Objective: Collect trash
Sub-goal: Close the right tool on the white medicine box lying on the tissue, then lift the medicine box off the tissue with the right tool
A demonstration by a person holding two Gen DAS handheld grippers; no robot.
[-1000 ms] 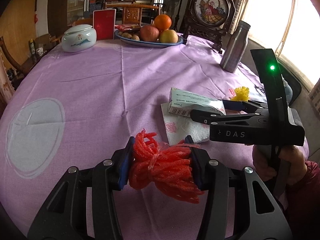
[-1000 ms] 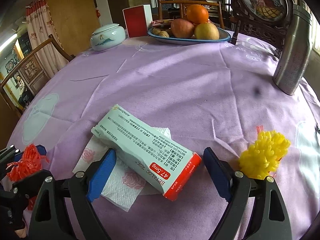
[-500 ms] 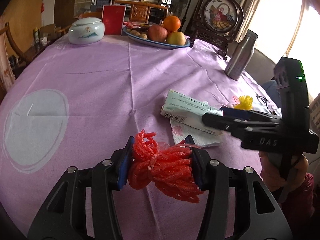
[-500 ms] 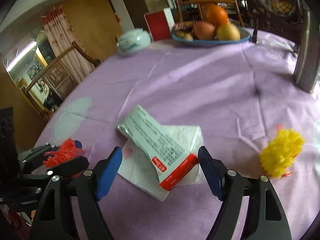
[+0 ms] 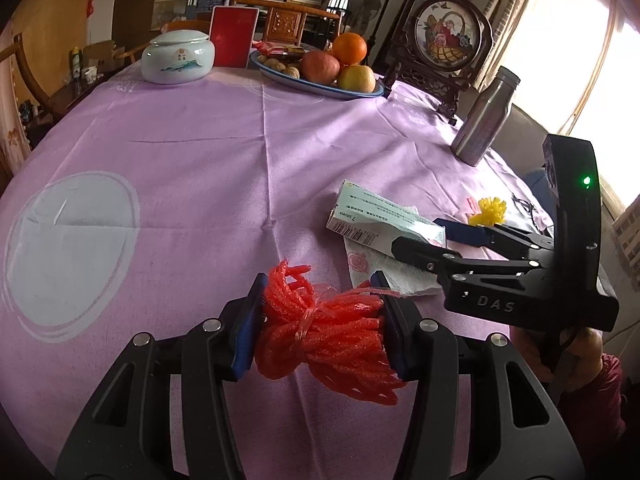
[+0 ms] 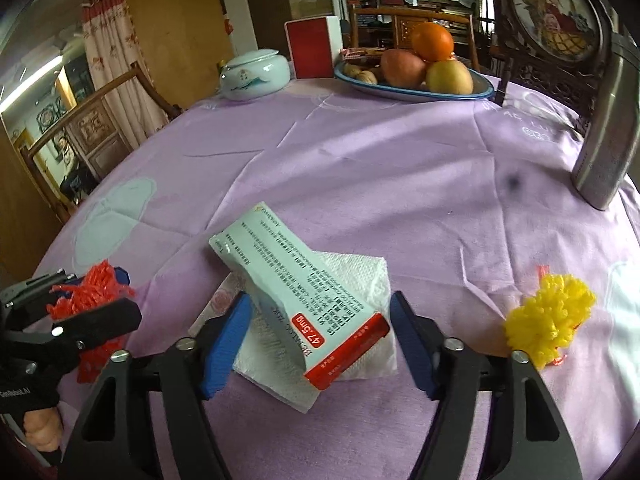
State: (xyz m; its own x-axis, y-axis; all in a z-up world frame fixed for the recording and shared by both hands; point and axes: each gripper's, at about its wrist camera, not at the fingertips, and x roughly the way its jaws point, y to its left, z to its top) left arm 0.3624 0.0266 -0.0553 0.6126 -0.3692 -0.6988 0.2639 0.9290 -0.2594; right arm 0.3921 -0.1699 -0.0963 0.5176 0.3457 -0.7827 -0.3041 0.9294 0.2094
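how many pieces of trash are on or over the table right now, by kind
foam net bundles: 2, the red foam net clamped in the left hand-held gripper and the yellow foam net lying on the cloth
medicine box: 1, between the jaws of the right hand-held gripper, which have just been closing
paper napkin: 1, under the box
total: 4

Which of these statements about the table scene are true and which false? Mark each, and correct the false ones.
1. The left gripper is clamped on a red foam net. True.
2. The medicine box lies partly on a white paper napkin. True.
3. The right gripper has both pads pressed on the yellow foam net. False: its jaws, which have just been closing, straddle the medicine box, and the right pad stands clear of it.
4. The steel bottle lies on its side. False: it stands upright.
5. The fruit plate holds an orange. True.
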